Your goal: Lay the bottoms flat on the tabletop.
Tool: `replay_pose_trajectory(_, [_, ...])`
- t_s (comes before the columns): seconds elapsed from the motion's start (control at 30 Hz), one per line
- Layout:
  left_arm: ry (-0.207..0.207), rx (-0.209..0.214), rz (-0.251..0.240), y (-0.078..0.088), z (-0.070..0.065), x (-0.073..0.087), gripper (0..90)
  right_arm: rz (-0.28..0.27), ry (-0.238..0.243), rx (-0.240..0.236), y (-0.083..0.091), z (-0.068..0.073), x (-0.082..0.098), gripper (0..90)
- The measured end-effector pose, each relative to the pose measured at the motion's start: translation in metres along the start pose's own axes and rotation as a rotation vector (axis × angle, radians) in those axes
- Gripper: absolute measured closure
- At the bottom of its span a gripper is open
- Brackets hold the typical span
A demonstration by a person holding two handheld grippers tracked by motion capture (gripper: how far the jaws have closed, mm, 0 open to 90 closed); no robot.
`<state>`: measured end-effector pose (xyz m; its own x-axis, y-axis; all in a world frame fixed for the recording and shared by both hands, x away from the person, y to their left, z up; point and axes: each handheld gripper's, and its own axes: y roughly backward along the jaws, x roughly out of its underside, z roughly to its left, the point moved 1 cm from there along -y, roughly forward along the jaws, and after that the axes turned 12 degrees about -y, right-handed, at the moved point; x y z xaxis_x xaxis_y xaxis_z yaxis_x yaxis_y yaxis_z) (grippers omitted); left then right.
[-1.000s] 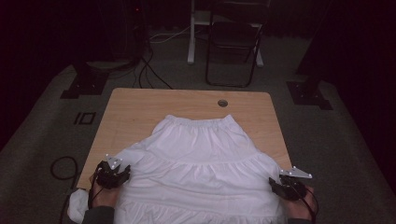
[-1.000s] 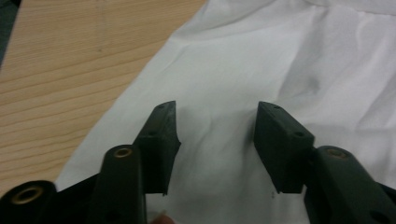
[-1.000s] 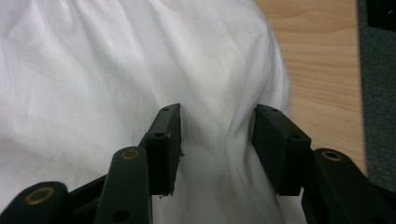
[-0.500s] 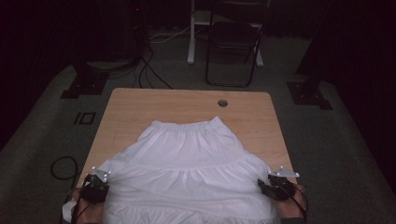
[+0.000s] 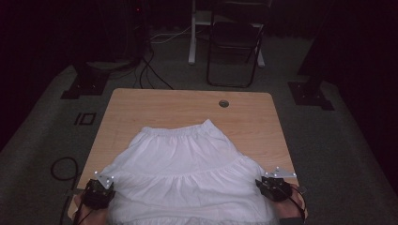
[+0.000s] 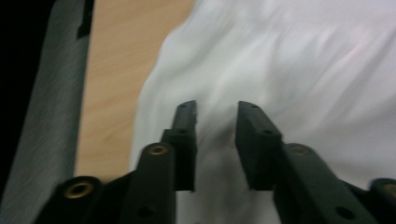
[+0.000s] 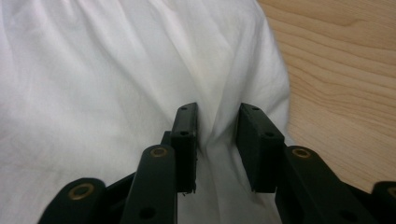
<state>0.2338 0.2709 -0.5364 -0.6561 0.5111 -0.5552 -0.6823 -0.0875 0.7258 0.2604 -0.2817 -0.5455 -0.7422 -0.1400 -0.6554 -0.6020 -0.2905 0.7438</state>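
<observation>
Lying flat across the near half of the wooden table [image 5: 141, 108], a white tiered skirt [image 5: 187, 173] is seen with its elastic waistband pointing to the far edge and its wide hem spread toward the person's side. At the near left corner of the hem, the left gripper [image 5: 104, 183] is held; in the left gripper view its jaws [image 6: 215, 121] stand a narrow gap apart over the white cloth, having just been opening, and a soft ridge of fabric rises between them, though whether the pads press it cannot be told through the blur. At the near right corner, the right gripper [image 5: 268, 183] is held, its cable trailing off the table edge. In the right gripper view its jaws [image 7: 215, 123] have just been closing, and a gathered fold of the skirt [image 7: 116, 84] is pinched between them, with creases drawn toward the pads. Bare wood is seen beside the skirt's edge there. A small round grommet [image 5: 224, 103] is set in the table's far part, well apart from the waistband.
</observation>
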Motion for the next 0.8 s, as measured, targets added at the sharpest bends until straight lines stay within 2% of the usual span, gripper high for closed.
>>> replay_pose_trajectory(0.13, [0.005, 0.067, -0.032, -0.012, -0.003, -0.012, 60.7, -0.018, 0.025, 0.028, 0.001, 0.004, -0.004, 62.0])
replay_pose_trajectory(0.33, [0.023, 0.099, -0.060, -0.027, -0.002, -0.022, 54.1, -0.089, 0.018, 0.031, 0.001, 0.014, -0.024, 55.6])
replay_pose_trajectory(0.4, [0.046, 0.116, -0.071, -0.030, -0.001, -0.024, 54.0, -0.099, 0.030, 0.019, -0.002, 0.020, -0.033, 55.1])
replay_pose_trajectory(0.47, [0.063, 0.137, -0.080, -0.033, 0.001, -0.025, 54.1, -0.109, 0.046, 0.005, -0.008, 0.028, -0.041, 54.7])
replay_pose_trajectory(0.53, [0.099, 0.175, -0.101, -0.036, 0.002, -0.025, 54.4, -0.114, 0.069, -0.005, -0.015, 0.036, -0.050, 54.1])
replay_pose_trajectory(0.67, [0.143, 0.206, -0.125, -0.041, 0.003, -0.026, 53.7, -0.100, 0.086, -0.017, -0.034, 0.048, -0.062, 53.1])
replay_pose_trajectory(0.8, [0.132, 0.225, -0.156, -0.046, 0.005, -0.028, 52.3, -0.073, 0.083, -0.013, -0.052, 0.052, -0.071, 51.3])
